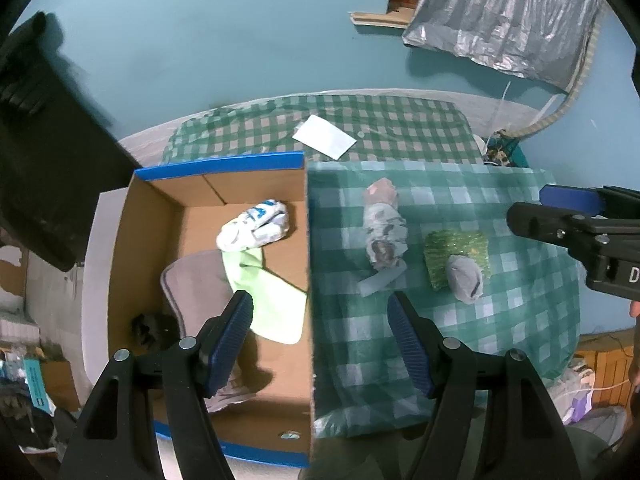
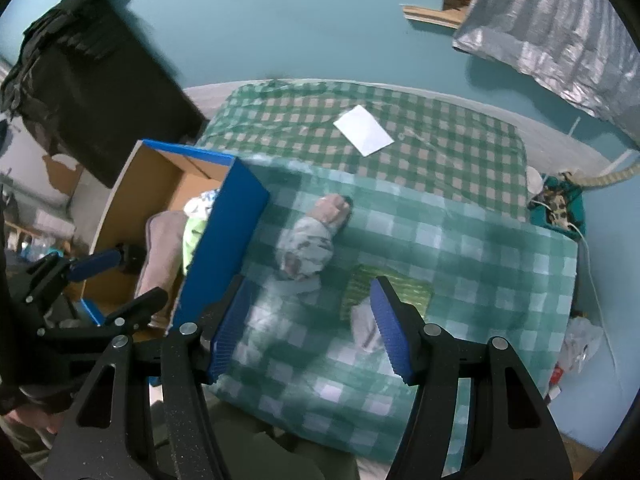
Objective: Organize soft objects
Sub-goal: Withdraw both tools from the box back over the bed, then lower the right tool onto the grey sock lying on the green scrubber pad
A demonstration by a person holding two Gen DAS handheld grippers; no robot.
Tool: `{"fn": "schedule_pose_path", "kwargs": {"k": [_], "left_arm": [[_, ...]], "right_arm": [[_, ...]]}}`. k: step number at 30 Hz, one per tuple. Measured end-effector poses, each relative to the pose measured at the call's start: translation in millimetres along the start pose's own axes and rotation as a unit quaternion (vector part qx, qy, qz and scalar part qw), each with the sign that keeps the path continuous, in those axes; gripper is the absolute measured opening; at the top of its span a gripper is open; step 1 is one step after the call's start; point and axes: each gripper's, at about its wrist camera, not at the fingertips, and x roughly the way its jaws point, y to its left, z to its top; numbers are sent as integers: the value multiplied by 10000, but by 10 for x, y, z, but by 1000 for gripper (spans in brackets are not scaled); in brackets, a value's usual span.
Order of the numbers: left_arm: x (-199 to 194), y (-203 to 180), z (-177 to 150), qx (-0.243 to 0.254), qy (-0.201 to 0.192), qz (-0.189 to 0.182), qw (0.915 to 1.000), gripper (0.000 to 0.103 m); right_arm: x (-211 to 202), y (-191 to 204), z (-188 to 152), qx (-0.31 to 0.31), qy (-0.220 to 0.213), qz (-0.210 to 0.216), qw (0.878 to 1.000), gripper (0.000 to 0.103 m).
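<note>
A blue-edged cardboard box (image 1: 132, 240) holds a white and blue bundle (image 1: 256, 226), a lime green cloth (image 1: 272, 300), a grey cloth (image 1: 192, 284) and a dark item (image 1: 150, 326). On the green checked cloth (image 1: 500, 320) lie a grey patterned roll (image 1: 384, 224), a green sparkly sponge (image 1: 456, 250) and a small grey bundle (image 1: 464, 278). My left gripper (image 1: 320, 340) is open and empty above the box's right wall. My right gripper (image 2: 308, 328) is open and empty above the small grey bundle (image 2: 366, 328), beside the roll (image 2: 308, 240) and the box (image 2: 224, 236).
A white card (image 1: 324, 136) lies on the far checked cloth. A black fabric-draped object (image 1: 44, 152) stands left of the box. A silver foil sheet (image 1: 512, 12) hangs at the back right. Cables and a teal tray (image 2: 560, 208) sit at the right edge.
</note>
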Motion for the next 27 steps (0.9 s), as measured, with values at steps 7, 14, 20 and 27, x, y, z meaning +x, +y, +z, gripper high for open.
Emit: {"fn": "schedule_pose_path", "kwargs": {"k": [7,14,20,27], "left_arm": [[137,-172,13,122,123,-9,9998,74],[313,-343,-14,142,333,-116,9993,75],[475,-516,-18,263,427,-157,9986,76],[723,-684,-41,513,597,-132,9968,76]], "right_arm": [[20,-297,-127,268,49,-55,9996,63],[203,-497,-249,410,270,-122,9987,63],[430,-615,-345,483,497,-95,9976,64],[691,-695,-466,502,726,-30,9961,63]]}}
